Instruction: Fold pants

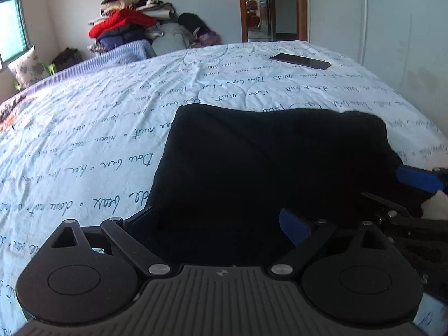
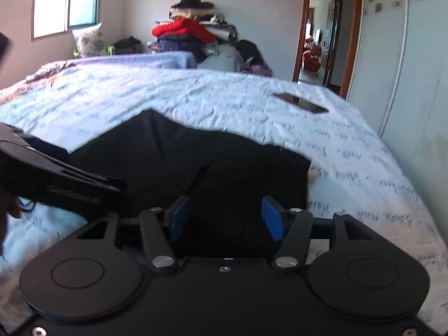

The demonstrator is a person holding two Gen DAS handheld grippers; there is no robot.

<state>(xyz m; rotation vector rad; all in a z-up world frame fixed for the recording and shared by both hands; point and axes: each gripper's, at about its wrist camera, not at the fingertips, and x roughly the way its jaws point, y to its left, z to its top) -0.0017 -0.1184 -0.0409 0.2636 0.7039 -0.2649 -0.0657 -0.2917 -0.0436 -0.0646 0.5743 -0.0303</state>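
Observation:
Black pants lie folded into a compact block on the bed's white sheet with blue script. My left gripper is open, its blue pads wide apart at the near edge of the pants, with cloth between them. My right gripper is open too, its blue pads standing over the near part of the pants. The right gripper's blue finger shows at the right edge of the left wrist view. The left gripper's black body shows at the left of the right wrist view.
A black phone lies on the far right of the bed, also in the right wrist view. A pile of clothes stands against the far wall. A doorway is at the back right. A blue blanket lies along the bed's far edge.

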